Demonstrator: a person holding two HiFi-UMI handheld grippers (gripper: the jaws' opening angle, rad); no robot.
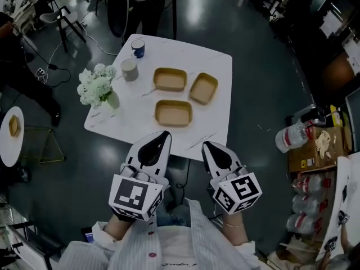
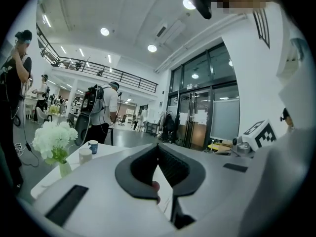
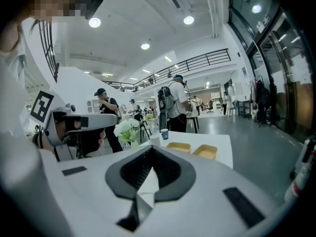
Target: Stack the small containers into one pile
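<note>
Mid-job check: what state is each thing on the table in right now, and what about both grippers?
Far container: empty, on its own, not stacked.
Right-hand container: empty, on its own, not stacked.
Near container: empty, on its own, not stacked.
Grey cup: upright.
Blue cup: upright.
Vase: upright, holding white flowers.
Left gripper: shut, holding nothing.
Right gripper: shut, holding nothing.

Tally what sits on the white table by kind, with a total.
Tan containers: 3
Cups: 2
Vase of white flowers: 1
Total: 6
</note>
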